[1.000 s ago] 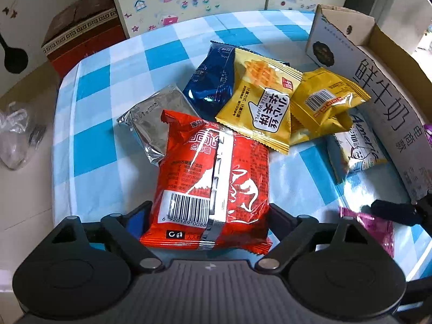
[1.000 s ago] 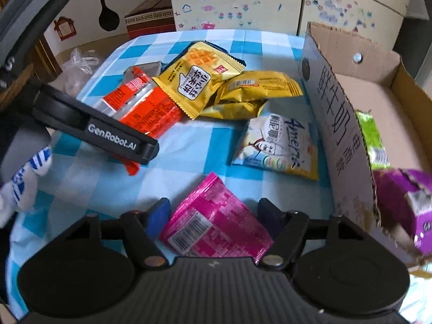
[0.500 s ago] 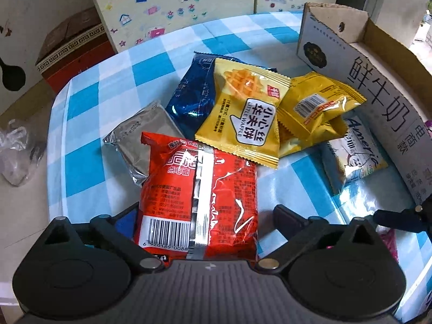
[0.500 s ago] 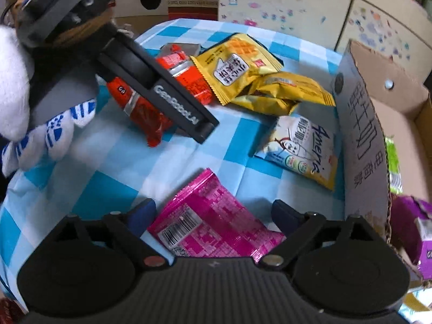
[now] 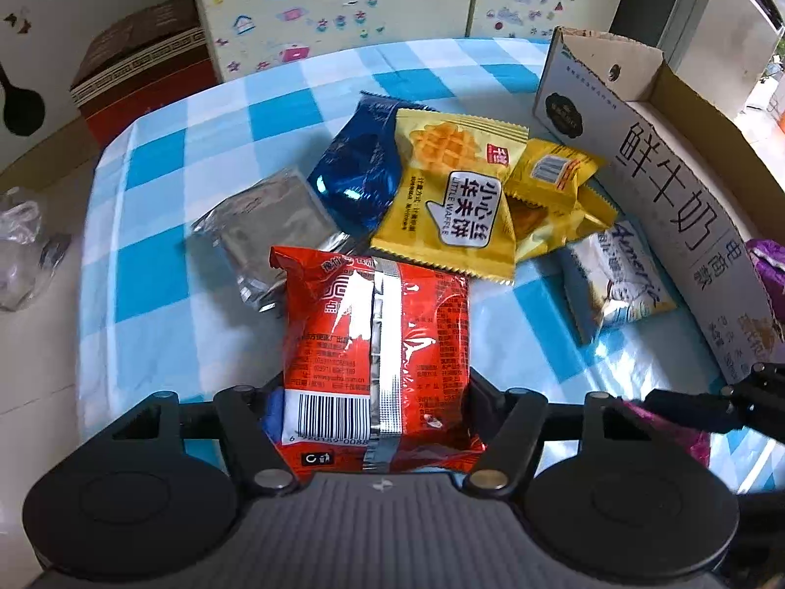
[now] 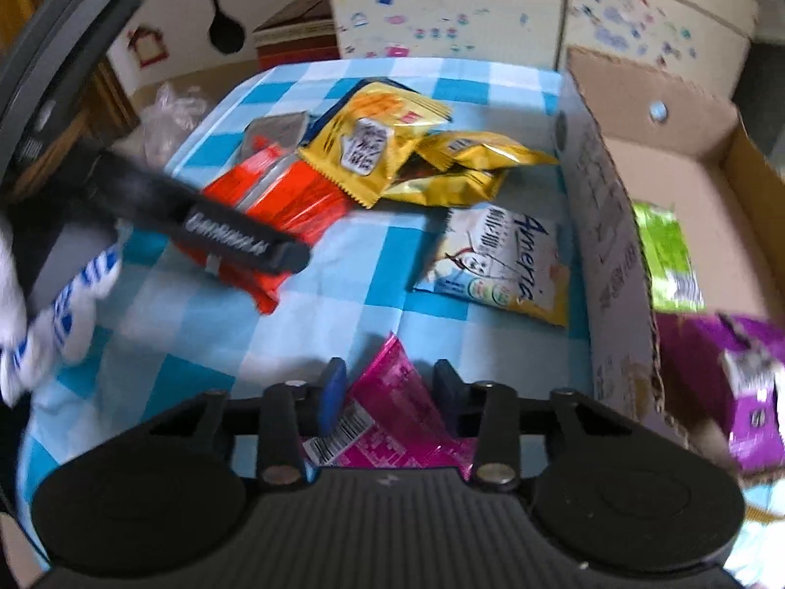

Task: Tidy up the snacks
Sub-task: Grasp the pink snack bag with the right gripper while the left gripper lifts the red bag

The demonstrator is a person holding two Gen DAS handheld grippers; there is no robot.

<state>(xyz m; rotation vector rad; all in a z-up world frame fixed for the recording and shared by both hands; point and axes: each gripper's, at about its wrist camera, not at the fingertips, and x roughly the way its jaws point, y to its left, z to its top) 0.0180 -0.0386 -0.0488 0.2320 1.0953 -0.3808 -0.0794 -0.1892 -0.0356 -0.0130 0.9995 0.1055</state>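
Red foil snack packet with a silver back seam and barcode [image 5: 375, 343]: seam side up, near end raised. Crinkled pink foil packet with barcode [image 6: 387, 417]: near end raised. Yellow waffle packet [image 5: 454, 201]: overlaps dark blue foil packet [image 5: 358, 172] and smaller yellow packet [image 5: 554, 196]. Silver foil packet [image 5: 267, 230]: flat, beside the red one. White "Ameria" packet [image 6: 495, 265]: flat, beside the open cardboard box [image 6: 608, 255], which holds green [image 6: 665, 255] and purple [image 6: 736, 373] packets.

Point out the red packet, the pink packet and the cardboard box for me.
red packet [image 5: 378, 343]: left wrist view, middle of wrapper.
pink packet [image 6: 392, 407]: right wrist view, wrapper between the fingers.
cardboard box [image 6: 608, 265]: right wrist view, printed side wall.
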